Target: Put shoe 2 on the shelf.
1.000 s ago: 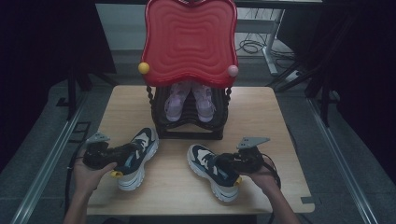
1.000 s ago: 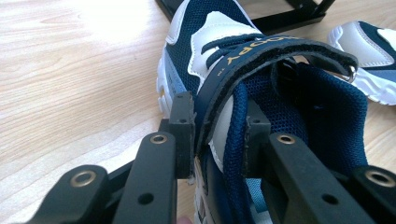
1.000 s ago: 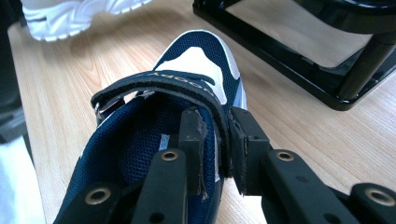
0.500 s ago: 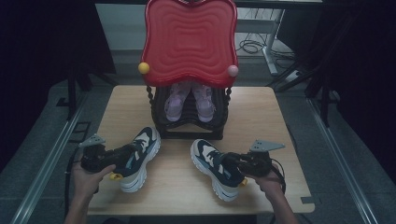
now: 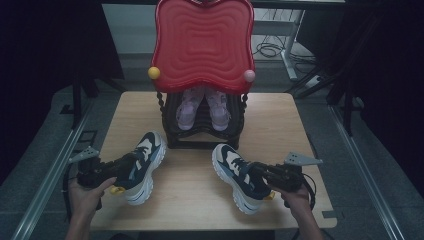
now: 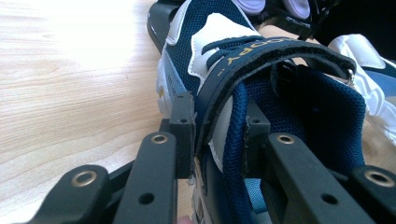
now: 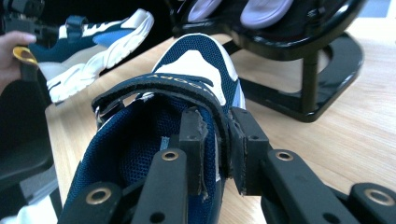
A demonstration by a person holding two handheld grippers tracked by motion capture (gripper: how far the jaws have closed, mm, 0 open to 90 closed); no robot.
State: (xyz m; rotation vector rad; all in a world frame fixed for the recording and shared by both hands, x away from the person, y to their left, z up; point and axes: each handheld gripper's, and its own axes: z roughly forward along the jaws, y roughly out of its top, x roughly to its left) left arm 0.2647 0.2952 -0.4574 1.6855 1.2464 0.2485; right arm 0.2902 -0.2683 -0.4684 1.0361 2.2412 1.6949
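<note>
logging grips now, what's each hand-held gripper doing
left hand-held gripper: closed on the left sneaker's collar.
right hand-held gripper: closed on the right sneaker's collar.

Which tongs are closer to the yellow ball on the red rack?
Left. The left tongs sit below the yellow ball, holding a sneaker; the right tongs lie farther across the table.

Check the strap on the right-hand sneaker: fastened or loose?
Fastened. In the right gripper view the strap arches closed across the right sneaker, and the right gripper pinches its side wall.
</note>
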